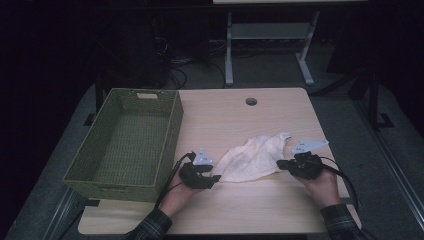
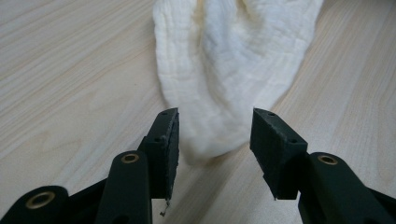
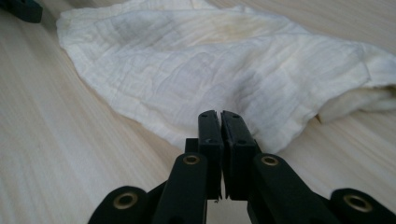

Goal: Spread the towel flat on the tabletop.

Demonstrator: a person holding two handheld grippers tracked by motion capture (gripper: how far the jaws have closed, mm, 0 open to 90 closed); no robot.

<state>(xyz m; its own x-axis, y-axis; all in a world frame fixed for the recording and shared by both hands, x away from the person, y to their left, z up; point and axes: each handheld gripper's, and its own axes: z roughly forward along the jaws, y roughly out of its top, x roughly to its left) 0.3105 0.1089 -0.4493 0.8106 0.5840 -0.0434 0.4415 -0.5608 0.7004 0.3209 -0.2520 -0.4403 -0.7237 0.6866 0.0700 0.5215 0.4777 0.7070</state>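
Fingers first: my left gripper point(image 2: 215, 140) stands wide around the cream crinkled cloth's point(image 1: 255, 157) limp corner, my right gripper point(image 3: 219, 140) looks pinched together at its edge, perhaps gripping nothing, so I risk dragging thin soft gauze across the smooth pale wood table point(image 1: 235, 210) beside the green woven basket point(image 1: 127, 145).

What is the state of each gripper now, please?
Left gripper: open, jaws either side of the cloth tip.
Right gripper: jaws closed at the cloth's edge; grip cannot be told.
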